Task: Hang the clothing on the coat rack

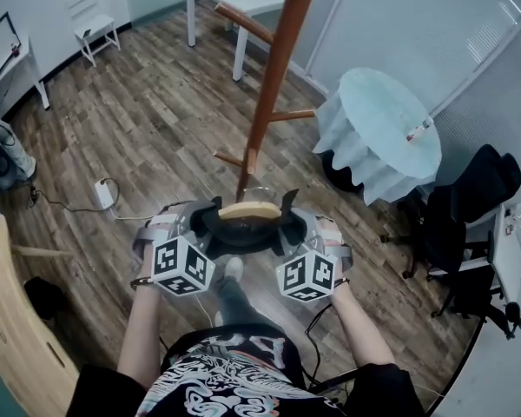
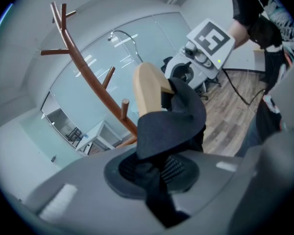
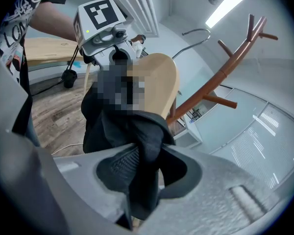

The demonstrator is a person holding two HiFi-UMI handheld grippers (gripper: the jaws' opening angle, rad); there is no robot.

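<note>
Before the rack [image 1: 273, 76], your left gripper [image 1: 195, 222] and right gripper [image 1: 295, 222] each pinch the garment [image 1: 243, 237]; keep it level. Lift it toward a peg [image 1: 291, 115].

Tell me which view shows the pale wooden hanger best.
Right gripper view: the pale wooden hanger shows its broad face. Head view gives only its top edge; left gripper view shows one end, rest under dark cloth.
</note>
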